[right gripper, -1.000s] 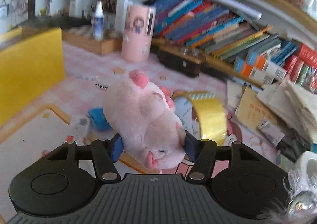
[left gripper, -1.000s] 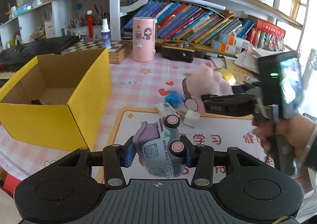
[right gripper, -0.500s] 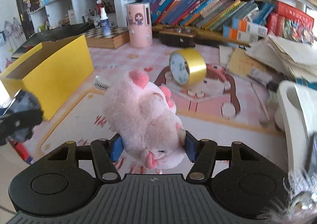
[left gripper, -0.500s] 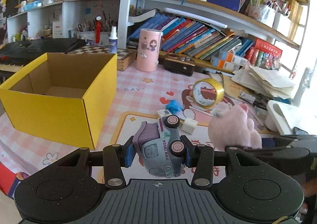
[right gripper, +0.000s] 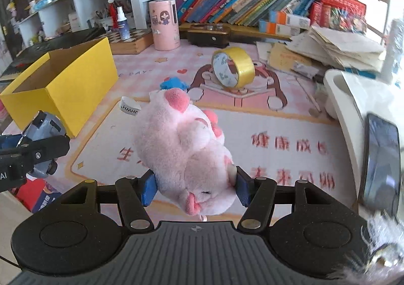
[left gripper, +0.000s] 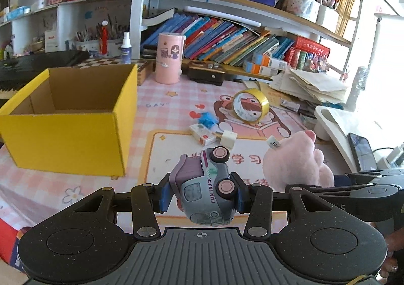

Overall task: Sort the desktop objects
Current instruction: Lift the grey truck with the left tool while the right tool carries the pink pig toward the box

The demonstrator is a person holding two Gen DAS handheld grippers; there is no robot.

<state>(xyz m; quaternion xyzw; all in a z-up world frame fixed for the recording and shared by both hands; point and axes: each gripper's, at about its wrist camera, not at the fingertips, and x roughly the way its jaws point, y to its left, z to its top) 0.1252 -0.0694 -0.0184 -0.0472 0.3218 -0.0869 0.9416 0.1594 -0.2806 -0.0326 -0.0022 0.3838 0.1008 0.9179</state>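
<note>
My left gripper [left gripper: 202, 194] is shut on a grey-and-lilac toy truck [left gripper: 205, 189], held above the desk mat. My right gripper [right gripper: 195, 188] is shut on a pink plush pig [right gripper: 181, 148], also held in the air; the pig shows at the right of the left wrist view [left gripper: 293, 161]. The truck and left gripper show at the left edge of the right wrist view [right gripper: 40, 133]. An open yellow cardboard box [left gripper: 65, 118] stands on the desk to the left. On the desk lie a yellow tape roll [left gripper: 250, 106], a blue item [left gripper: 208, 118], a small white carton [left gripper: 202, 132] and a white cube [left gripper: 228, 137].
A pink cylinder [left gripper: 169, 58], a dark case [left gripper: 205, 74] and a chessboard box [right gripper: 126, 40] stand at the back under bookshelves. A paper stack [left gripper: 315, 85], a white tray [left gripper: 335, 128] and a phone [right gripper: 381, 161] are at the right.
Both grippers have pulled back and up from the desk with their toys. The right gripper with the pig has moved to the right and nearer the front edge.
</note>
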